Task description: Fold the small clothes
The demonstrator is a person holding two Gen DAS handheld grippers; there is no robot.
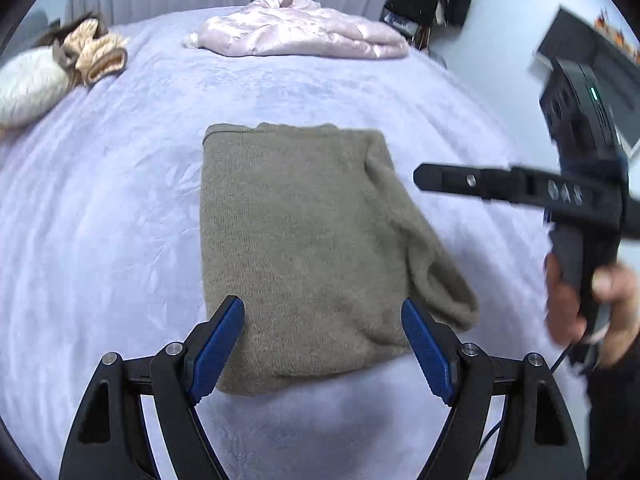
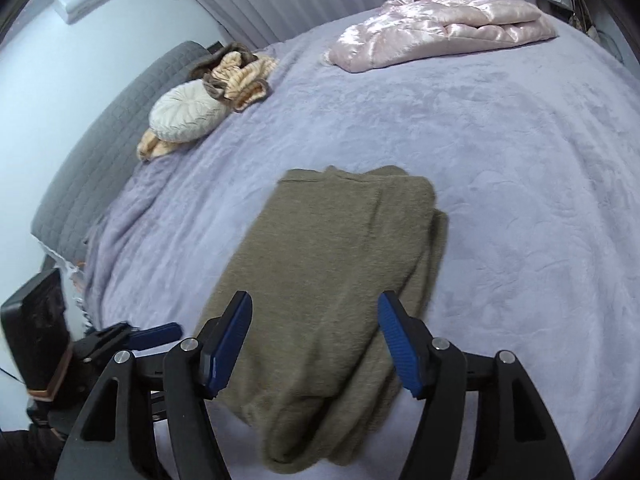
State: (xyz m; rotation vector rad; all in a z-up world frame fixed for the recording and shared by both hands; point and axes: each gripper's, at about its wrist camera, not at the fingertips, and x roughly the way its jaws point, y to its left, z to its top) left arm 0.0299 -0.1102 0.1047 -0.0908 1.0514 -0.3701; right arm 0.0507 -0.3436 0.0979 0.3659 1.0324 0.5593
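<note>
While both grippers' fingers (image 1: 224,336) gape wide and empty, the olive knit garment (image 1: 304,240) lies folded on the lavender bedspread (image 1: 120,200).

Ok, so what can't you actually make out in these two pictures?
- Underside layers of the olive sweater: both views, hidden by its own top layer.
- Right tongs: left wrist view, motion-blurred.
- Sweater's near edge: right wrist view, blurred.
- Dark items past the bed: left wrist view, too small.
</note>
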